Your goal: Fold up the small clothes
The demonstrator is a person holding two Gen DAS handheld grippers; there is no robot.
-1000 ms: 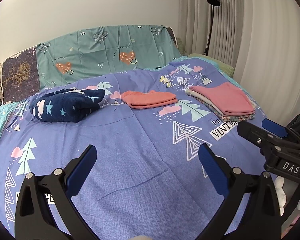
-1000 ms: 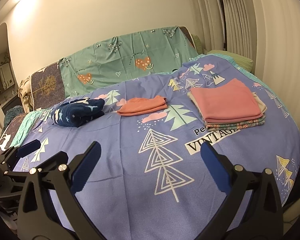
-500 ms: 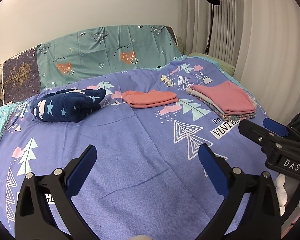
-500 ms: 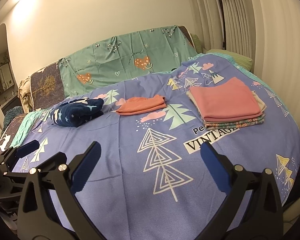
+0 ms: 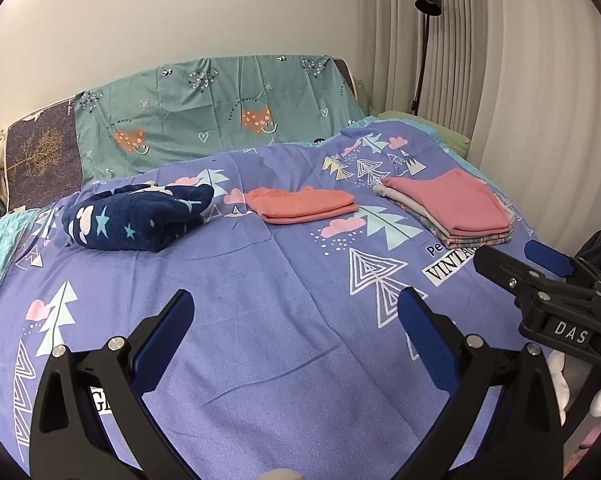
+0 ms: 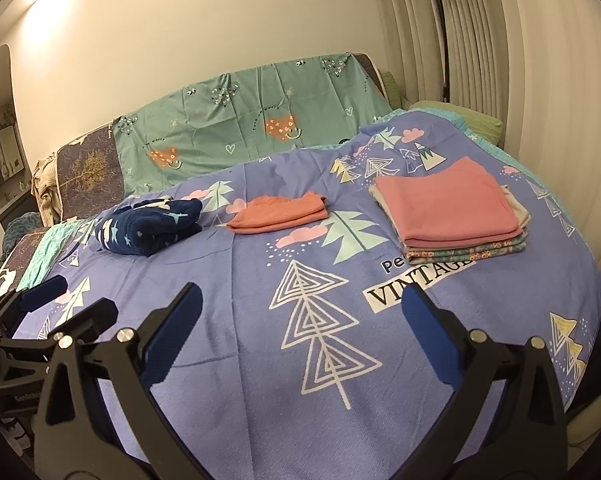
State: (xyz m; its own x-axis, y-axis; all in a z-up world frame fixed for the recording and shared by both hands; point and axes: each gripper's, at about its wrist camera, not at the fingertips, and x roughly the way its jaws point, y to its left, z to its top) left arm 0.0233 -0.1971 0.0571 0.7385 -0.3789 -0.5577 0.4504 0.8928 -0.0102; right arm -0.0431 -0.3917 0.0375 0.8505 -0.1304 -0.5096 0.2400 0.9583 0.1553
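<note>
A folded orange garment [image 5: 302,205] [image 6: 278,214] lies at the far middle of the purple printed bedspread [image 5: 260,280] [image 6: 240,280]. A dark blue star-patterned fleece [image 5: 138,218] [image 6: 148,226] lies folded to its left. A stack of folded clothes with a pink one on top [image 5: 448,206] [image 6: 448,208] sits at the right. My left gripper [image 5: 294,308] is open and empty over the near bedspread. My right gripper [image 6: 300,300] is open and empty too, and also shows at the right edge of the left wrist view [image 5: 512,258].
A teal heart-print sheet [image 5: 216,108] covers the headboard behind. A black floor lamp [image 5: 424,40] and pleated curtains [image 5: 520,80] stand at the right. The bed's edge drops off at right [image 6: 588,280]. The left gripper's fingers [image 6: 44,294] show at the left edge of the right wrist view.
Both views have shifted only slightly; the clothes have not moved and both grippers stay open.
</note>
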